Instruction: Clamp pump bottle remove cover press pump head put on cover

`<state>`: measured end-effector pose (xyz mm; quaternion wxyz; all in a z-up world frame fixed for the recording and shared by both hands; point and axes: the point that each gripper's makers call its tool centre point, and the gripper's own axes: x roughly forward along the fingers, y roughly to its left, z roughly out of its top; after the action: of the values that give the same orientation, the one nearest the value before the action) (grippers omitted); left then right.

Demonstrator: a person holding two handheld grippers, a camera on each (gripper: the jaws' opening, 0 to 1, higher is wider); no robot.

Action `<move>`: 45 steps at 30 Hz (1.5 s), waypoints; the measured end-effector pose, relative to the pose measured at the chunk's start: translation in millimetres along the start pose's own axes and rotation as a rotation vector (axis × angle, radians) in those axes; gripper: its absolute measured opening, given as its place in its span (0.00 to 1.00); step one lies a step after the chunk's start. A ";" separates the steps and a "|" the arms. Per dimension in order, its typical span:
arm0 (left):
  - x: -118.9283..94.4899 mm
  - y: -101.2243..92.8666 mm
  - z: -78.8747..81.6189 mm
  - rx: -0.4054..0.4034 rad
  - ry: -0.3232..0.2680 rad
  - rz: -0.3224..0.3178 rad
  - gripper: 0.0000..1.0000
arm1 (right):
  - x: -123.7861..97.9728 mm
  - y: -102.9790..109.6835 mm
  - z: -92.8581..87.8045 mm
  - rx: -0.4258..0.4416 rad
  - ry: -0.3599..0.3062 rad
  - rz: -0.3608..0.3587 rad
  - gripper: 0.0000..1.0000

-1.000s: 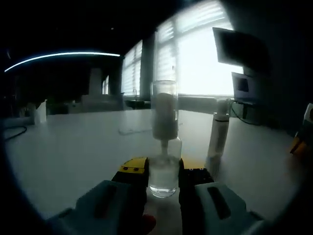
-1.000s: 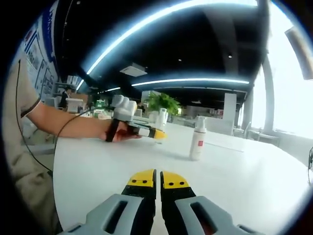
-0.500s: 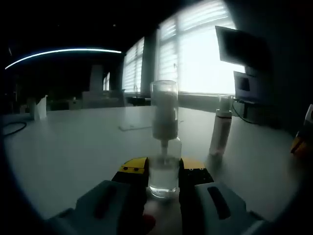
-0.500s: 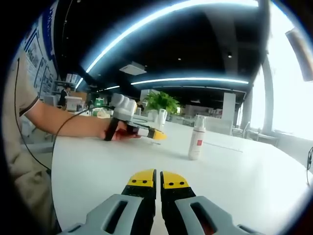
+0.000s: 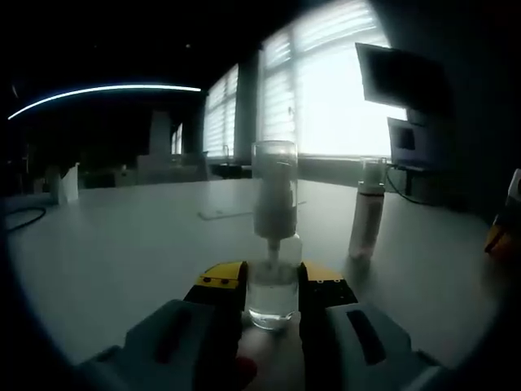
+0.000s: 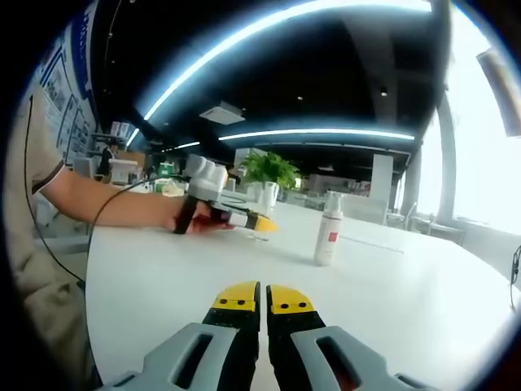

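Gripping the clear pump bottle (image 5: 273,281) on the white table (image 5: 122,244), the left gripper (image 5: 271,287) stayed clamped with the cover (image 5: 274,171) still on, nothing having shifted, while the right gripper (image 6: 263,297) waited near, jaws closed and empty, cover removal next.

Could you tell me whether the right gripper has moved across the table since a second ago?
No. The right gripper sits shut above the table, and the white pump bottle and plant behind it keep nearly the same places in its view.
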<state>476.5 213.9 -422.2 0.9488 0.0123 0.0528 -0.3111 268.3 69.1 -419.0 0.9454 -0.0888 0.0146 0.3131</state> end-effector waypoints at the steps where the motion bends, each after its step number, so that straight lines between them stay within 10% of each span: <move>1: 0.0 0.4 0.2 0.002 -0.001 0.000 0.18 | 0.1 -0.1 -0.1 0.000 0.000 0.000 0.00; 45: -24.8 1.2 20.1 0.096 0.006 0.062 0.29 | 0.2 -0.9 -0.7 -0.006 0.004 0.001 0.00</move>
<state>459.2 228.4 -399.6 0.9562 0.0602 0.0401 -0.2836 269.0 68.5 -419.7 0.9450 -0.0922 0.0157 0.3135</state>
